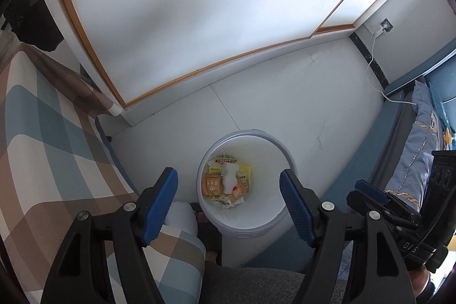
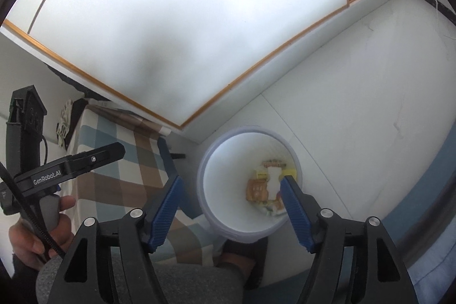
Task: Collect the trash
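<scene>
Looking down from both cameras, the biggest thing near the job is the white floor (image 1: 285, 93), and on it stands the round white bin (image 1: 273, 224). A checked bed cover (image 1: 42, 133) lies to one side of the bin and a blue pillow (image 1: 413, 150) to the other.

Inside the bin, at the bottom, sits the trash (image 1: 225, 181): orange and yellow snack wrappers with a crumpled white piece on top. It lies in a loose pile, so no long way shows.

The right gripper (image 2: 230, 190) hangs over the bin's mouth. Its jaws stand wide apart and nothing is between them. One blue pad (image 2: 296, 207) lines up over the far wall of the bin, right next to the pile as the camera sees it, and the other pad is outside the rim, over the bed cover. The trash is well below the jaws, straight down and a bit ahead.

The left gripper (image 1: 228, 195) also points down at the bin. Its jaws are wide and empty too, with the bin's mouth seen between them.

Both grippers are about as close to the bin. I think this piece is already dropped, so the next move is away from the bin, to find more trash. No loose trash shows on the floor in these views.
</scene>
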A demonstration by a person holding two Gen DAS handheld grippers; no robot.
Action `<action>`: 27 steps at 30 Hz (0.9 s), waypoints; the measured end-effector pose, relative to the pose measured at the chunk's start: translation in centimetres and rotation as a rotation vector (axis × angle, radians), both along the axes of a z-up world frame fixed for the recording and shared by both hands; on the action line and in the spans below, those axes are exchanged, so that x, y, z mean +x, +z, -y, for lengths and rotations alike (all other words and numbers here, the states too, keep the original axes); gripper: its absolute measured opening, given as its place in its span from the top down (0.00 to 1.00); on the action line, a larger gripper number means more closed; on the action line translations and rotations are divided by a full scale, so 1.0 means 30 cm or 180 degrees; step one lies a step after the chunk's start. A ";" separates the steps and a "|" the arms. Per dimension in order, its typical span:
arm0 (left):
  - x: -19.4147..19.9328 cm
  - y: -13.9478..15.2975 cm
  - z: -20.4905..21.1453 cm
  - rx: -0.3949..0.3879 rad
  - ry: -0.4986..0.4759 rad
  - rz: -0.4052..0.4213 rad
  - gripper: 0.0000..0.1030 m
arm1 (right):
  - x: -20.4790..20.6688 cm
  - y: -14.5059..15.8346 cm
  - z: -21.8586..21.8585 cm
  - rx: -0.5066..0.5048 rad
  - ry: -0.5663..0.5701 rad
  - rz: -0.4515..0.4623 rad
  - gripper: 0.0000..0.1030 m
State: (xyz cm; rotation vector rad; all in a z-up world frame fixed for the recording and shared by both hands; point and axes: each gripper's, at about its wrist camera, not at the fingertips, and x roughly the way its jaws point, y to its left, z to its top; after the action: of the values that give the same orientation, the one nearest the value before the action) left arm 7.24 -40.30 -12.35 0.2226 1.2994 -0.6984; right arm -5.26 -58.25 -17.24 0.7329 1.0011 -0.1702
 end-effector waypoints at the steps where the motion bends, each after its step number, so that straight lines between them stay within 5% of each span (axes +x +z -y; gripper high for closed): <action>1: -0.003 0.009 -0.004 -0.0007 0.0006 0.0033 0.31 | -0.010 0.023 -0.004 -0.0035 -0.0041 0.0045 0.25; 12: -0.045 0.086 -0.053 -0.0045 0.0049 0.0290 0.31 | -0.053 0.160 -0.088 -0.0229 -0.0024 0.0228 0.15; 27: -0.075 0.139 -0.113 -0.0159 0.0058 0.0400 0.31 | -0.095 0.217 -0.141 -0.0338 -0.0126 0.0271 0.14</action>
State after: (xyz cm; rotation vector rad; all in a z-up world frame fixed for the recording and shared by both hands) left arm 5.00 -36.90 -8.19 0.2105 1.1615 -0.6900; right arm -8.11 -54.01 -10.74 0.6581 0.8903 -0.2230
